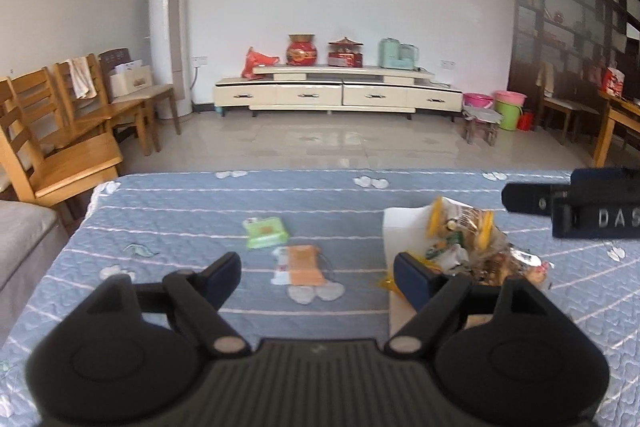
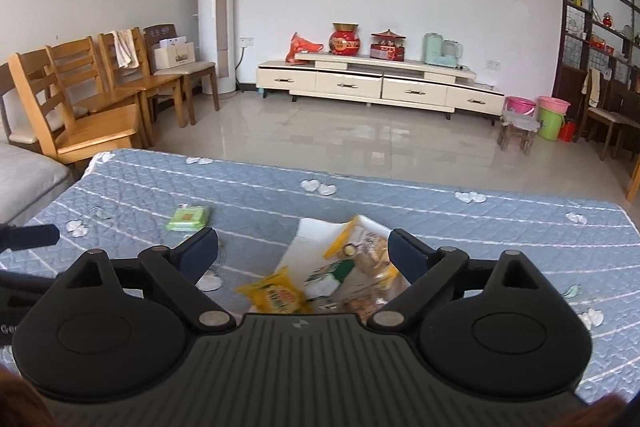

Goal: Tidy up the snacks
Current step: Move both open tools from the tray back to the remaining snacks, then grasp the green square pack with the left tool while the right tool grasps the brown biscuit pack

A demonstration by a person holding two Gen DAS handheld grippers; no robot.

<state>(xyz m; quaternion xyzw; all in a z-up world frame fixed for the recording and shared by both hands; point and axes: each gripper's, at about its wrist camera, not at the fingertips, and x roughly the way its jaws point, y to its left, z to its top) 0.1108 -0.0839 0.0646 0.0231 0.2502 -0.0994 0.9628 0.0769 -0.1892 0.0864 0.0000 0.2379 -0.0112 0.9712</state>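
1. Quilted blue bedding (image 1: pixel 192 211) covered the work surface, with a tiled living-room floor, wooden chairs (image 1: pixel 60 131) and a cream TV cabinet (image 1: pixel 340 91) beyond it

2. Both tools were released: the left gripper (image 1: pixel 318 275) and the right gripper (image 2: pixel 304 251) each had their jaws spread wide and held nothing

3. Just ahead of the left gripper's fingers lay an orange packet (image 1: pixel 304 265), flat on the bedding, and farther ahead of it a green packet (image 1: pixel 266 233); off to its right sat the white box (image 1: pixel 400 227) heaped with mixed snacks

4. That box lay directly between and beyond the right gripper's fingers, a yellow packet (image 2: pixel 274 293) spilling over its near edge

5. These packets looked light, thin and crinkly, probably slick film; I would judge a pinch on a sealed edge or across the short width safest, with gentle pressure since biscuits inside could crush

6. Snack labels were too blurred to read; only "DAS" showed on the right gripper's body as seen from the left wrist
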